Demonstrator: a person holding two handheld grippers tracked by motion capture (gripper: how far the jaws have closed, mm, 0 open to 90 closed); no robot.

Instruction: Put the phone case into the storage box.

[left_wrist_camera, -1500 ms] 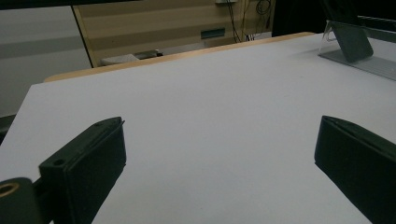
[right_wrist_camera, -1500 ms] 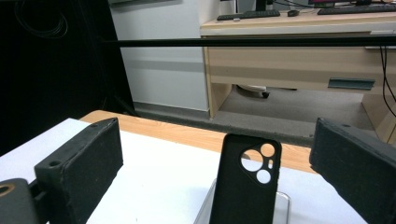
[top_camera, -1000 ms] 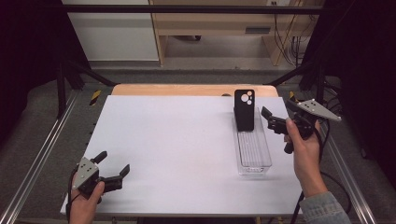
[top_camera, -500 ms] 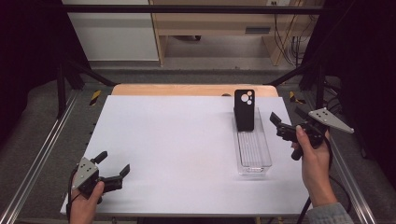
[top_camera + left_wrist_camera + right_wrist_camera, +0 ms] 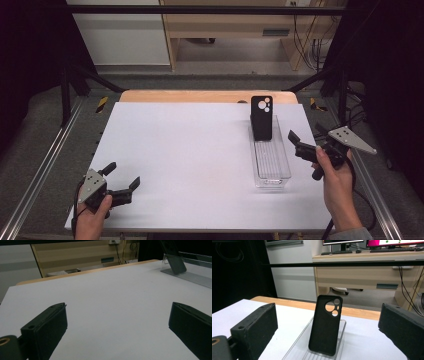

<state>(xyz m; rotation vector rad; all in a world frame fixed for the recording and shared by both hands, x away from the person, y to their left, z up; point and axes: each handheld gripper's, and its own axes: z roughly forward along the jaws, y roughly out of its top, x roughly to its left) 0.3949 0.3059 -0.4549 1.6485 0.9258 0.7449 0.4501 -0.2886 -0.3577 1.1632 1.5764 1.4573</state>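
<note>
Phone case [image 5: 261, 118] stands upright at the far end of our clear tray [image 5: 270, 170], leaning on its end wall. We hold the right gripper [image 5: 295, 142] just beside the tray, jaws apart and just opening wider, empty; our left gripper [image 5: 122, 179] rests wide apart near the table's [image 5: 190, 150] front-left corner

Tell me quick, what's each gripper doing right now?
Left gripper: open, holding nothing, low over the white table.
Right gripper: open, holding nothing, beside the phone case.

Black fingers [image 5: 253, 328], grey three-cornered plates [image 5: 350, 139], trailing cables.
</note>
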